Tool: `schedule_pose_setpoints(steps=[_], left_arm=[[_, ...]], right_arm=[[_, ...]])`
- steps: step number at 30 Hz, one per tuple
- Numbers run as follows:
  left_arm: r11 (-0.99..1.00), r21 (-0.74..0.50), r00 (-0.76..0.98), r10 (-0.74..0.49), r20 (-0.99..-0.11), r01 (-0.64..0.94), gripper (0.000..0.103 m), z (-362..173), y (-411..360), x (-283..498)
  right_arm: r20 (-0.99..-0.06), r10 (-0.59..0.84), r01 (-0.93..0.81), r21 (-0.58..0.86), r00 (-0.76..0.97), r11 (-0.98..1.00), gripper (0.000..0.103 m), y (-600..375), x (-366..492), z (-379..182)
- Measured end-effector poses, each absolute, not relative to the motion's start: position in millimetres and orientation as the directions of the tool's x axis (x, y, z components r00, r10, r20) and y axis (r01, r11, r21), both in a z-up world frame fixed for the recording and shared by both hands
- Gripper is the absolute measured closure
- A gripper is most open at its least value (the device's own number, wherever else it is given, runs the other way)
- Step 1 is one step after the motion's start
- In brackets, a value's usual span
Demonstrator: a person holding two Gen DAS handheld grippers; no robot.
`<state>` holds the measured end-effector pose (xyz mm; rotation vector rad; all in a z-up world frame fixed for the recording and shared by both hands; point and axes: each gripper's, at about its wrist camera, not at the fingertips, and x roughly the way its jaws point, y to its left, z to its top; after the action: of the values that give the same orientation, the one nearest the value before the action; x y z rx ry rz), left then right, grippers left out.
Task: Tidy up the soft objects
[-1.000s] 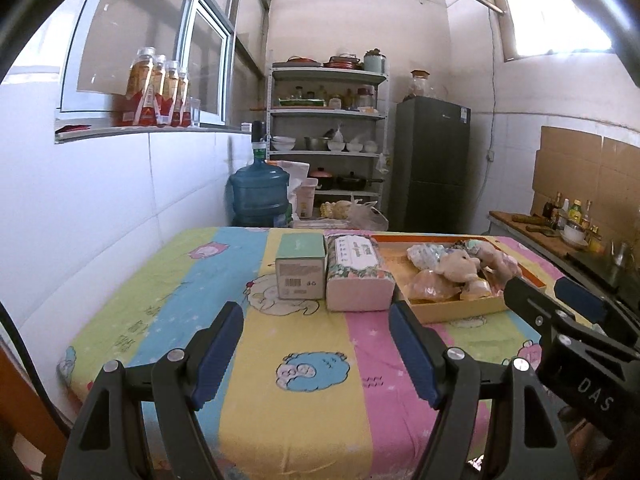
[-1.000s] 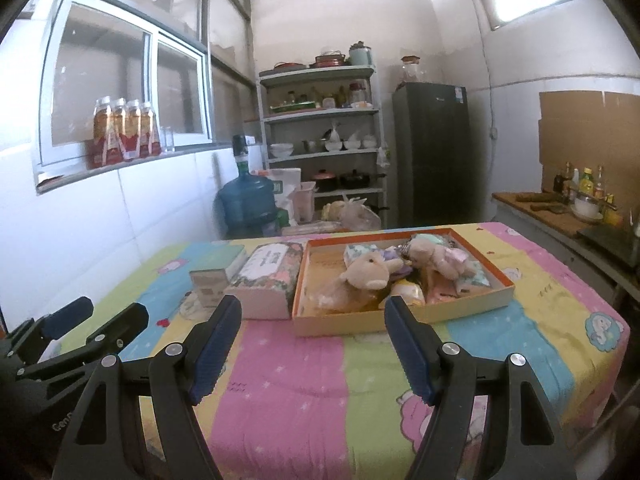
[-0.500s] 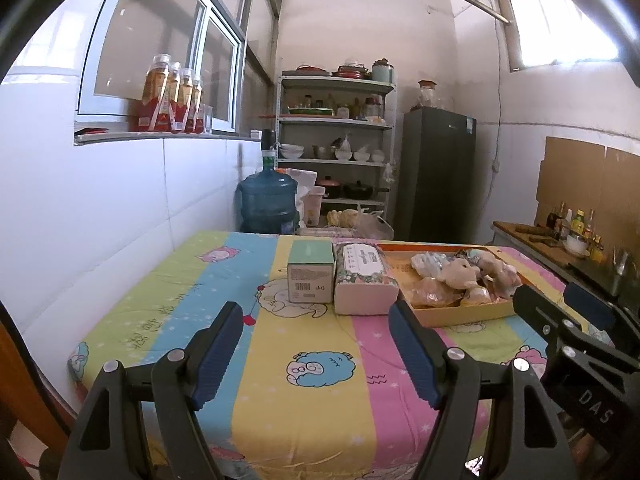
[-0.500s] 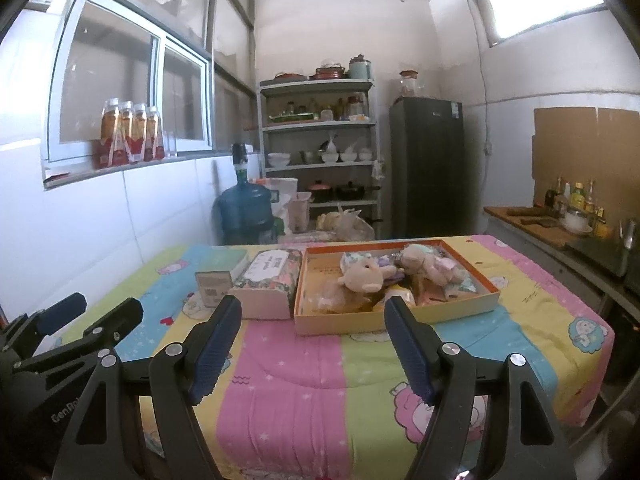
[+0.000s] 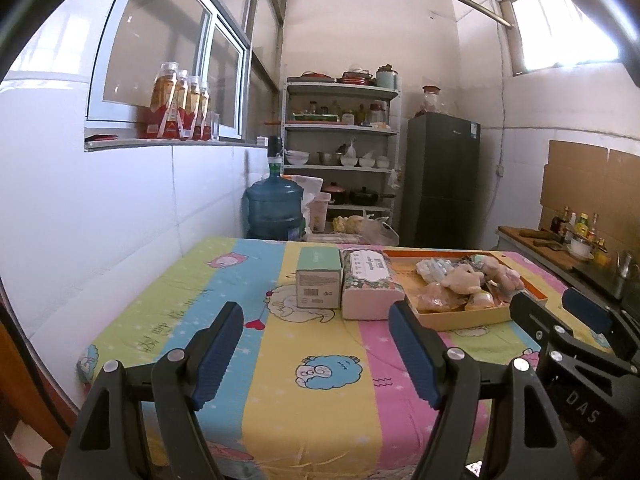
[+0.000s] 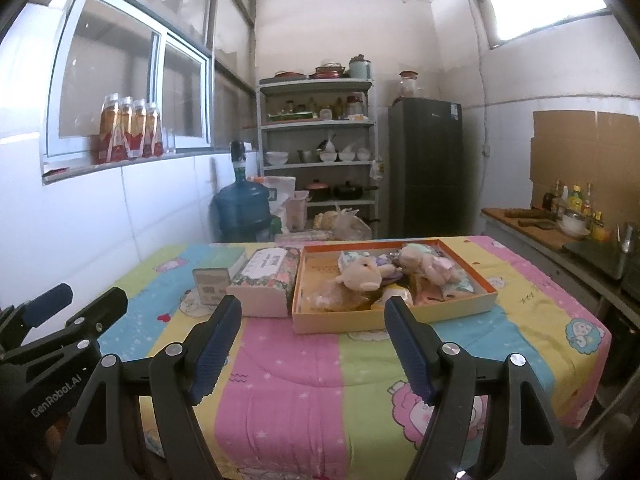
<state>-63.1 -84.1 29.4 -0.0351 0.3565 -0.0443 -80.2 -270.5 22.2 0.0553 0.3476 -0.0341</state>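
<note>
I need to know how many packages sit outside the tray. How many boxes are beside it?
2: the floral tissue box touches the orange tray; the green box sits left of that.

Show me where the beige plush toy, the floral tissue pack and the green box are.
beige plush toy [image 6: 362, 276], right wrist view, its head.
floral tissue pack [image 6: 270, 270], right wrist view, top face.
green box [image 5: 319, 282], left wrist view, front face.

Both grippers hover side by side, jaws spread wide and holding nothing: left gripper [image 5: 316, 344] at lower frame, right gripper [image 6: 314, 338] likewise.
</note>
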Motion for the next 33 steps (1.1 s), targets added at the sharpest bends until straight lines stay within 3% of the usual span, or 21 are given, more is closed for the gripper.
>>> schedule_pose_setpoints(steps=[33], left_arm=[[0.998,-0.042,0.935,-0.048,-0.350,0.035,0.028,29.2,-81.0,-64.1]], right_arm=[[-0.339,-0.014,0.030,0.044,0.941,0.999,0.027,-265.0,-78.2,21.3]])
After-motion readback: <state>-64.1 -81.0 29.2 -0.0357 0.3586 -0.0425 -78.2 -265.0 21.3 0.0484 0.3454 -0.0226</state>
